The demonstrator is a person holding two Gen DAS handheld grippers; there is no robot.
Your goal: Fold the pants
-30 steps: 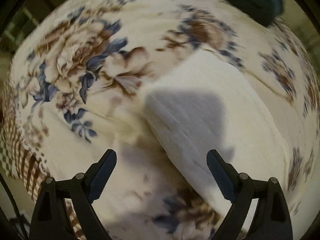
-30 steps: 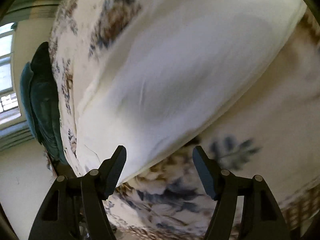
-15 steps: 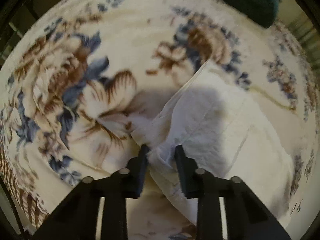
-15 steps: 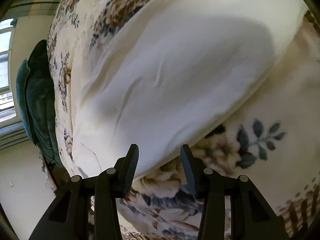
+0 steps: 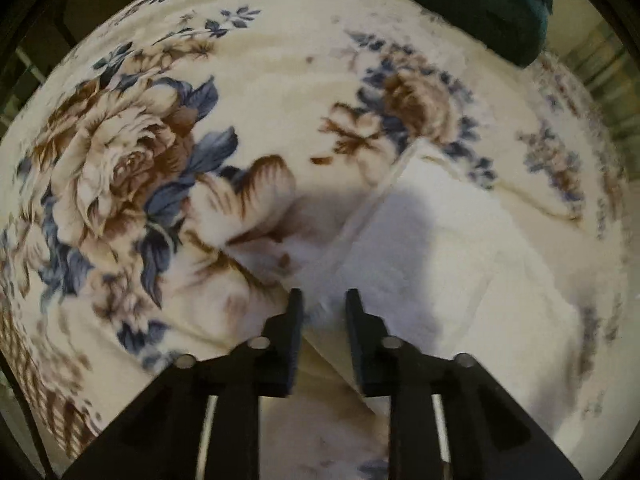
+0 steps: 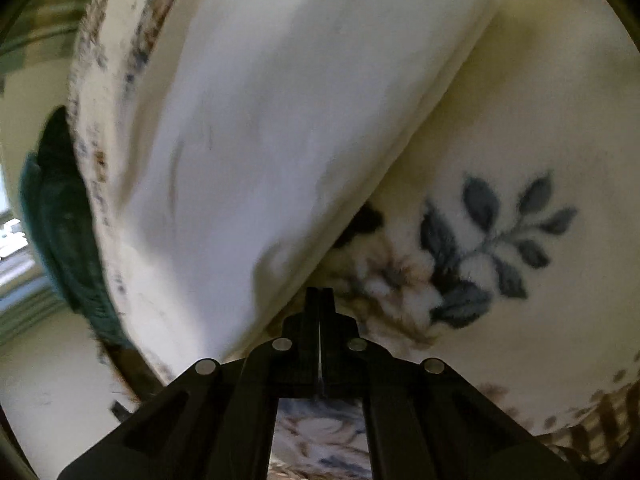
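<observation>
The white pants (image 5: 460, 264) are lying spread on the floral blanket (image 5: 132, 168), filling the lower right of my left wrist view and running up and to the left across my right wrist view (image 6: 260, 120). I am pinching a bunched corner of the pants with my left gripper (image 5: 323, 312); its fingers are standing close together with a wad of white cloth filling the narrow gap between them, and a folded edge of the fabric is dropping away below the tips. My right gripper (image 6: 320, 300) is pressed fully closed, fingertips meeting right at the lower edge of the pants where they are lying against the blanket. The edge is blurred there, so I am not seeing whether any cloth is actually caught between those fingers.

A grey shadow is falling over the pants in both views, hiding creases. The far ends of the pants are running out of frame, so I am not making out which part is waistband and which is leg. A dark teal cushion (image 5: 480, 4) is lying on the blanket's far edge, cut off by the frame; it is showing again at the left of the right wrist view (image 6: 60, 216).

Compared with half a second ago, my left fingers are sitting at nearly the same narrow spacing on the same bunch of cloth, while my right fingers, then clearly apart, are now touching. A second ago both pairs were spread wide.
</observation>
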